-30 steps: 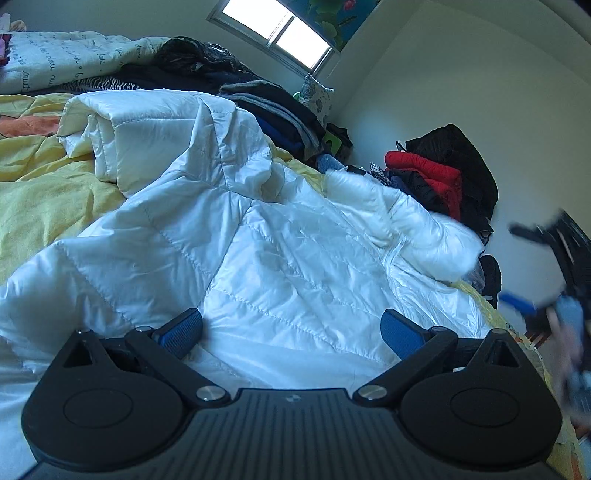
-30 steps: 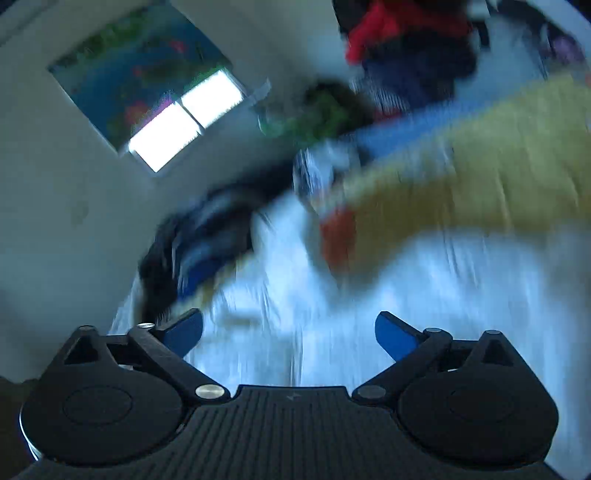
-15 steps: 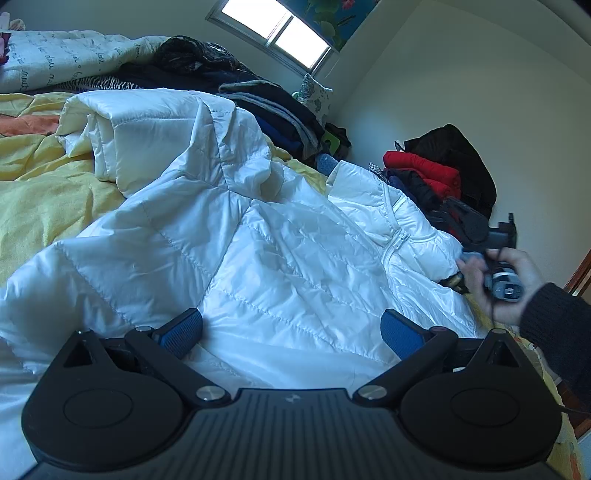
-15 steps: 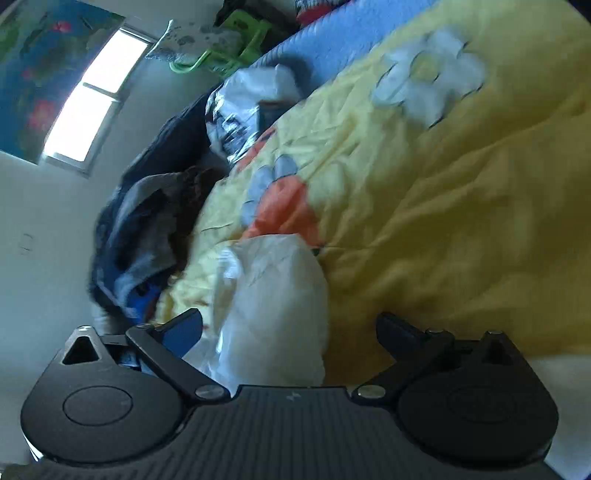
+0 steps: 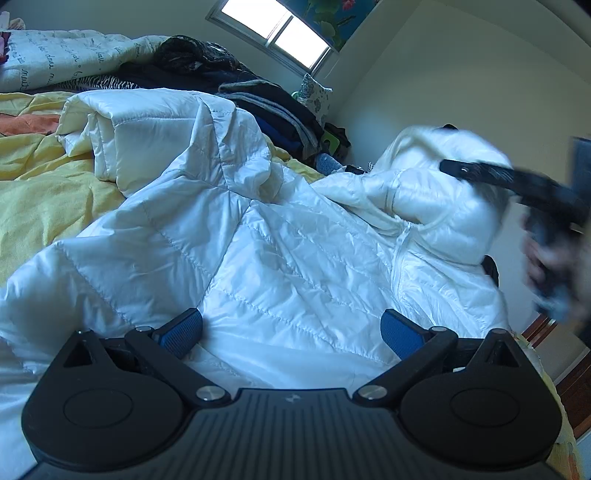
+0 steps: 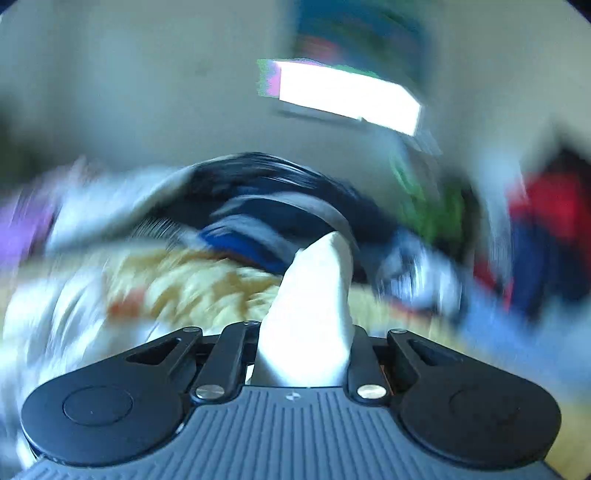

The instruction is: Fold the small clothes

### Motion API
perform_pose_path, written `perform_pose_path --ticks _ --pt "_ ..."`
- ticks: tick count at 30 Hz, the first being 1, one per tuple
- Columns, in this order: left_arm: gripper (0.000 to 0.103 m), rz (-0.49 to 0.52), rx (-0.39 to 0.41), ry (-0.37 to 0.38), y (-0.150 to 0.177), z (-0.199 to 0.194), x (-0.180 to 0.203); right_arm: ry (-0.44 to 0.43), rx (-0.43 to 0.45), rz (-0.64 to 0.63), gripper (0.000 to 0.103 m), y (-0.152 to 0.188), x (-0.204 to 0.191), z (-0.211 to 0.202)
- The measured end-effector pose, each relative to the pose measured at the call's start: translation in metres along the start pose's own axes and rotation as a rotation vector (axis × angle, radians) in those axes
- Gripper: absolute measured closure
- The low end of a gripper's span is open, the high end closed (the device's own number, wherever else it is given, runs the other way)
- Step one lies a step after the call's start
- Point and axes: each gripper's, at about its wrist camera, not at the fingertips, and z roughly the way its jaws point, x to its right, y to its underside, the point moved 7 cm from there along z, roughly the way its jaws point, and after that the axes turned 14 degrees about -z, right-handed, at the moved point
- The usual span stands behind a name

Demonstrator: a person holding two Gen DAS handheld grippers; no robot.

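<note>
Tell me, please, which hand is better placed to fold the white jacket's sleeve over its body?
Right: its tongs are closing on the jacket sleeve, already lifted. The left tongs gape open, holding nothing.

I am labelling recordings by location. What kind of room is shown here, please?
Most likely a bedroom at home. A white puffer jacket lies spread on a bed with a yellow bedspread, piles of folded dark clothes sit behind it, and a window is set high in the wall.
</note>
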Motion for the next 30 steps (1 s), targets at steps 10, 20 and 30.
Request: perform_pose_path --ticks 10,20,30 --pt "0.000 0.006 -0.005 0.000 0.001 -0.001 0.001 -0.063 -0.321 0.161 0.003 0.102 -0.098 -0.078" --pt "0.000 0.005 -0.005 0.002 0.001 -0.001 0.000 -0.197 -0.221 1.275 0.015 0.158 -0.052 -0.059" --pt "0.000 0.003 -0.005 0.003 0.000 0.000 0.000 0.004 -0.221 0.980 0.088 0.135 0.015 0.005"
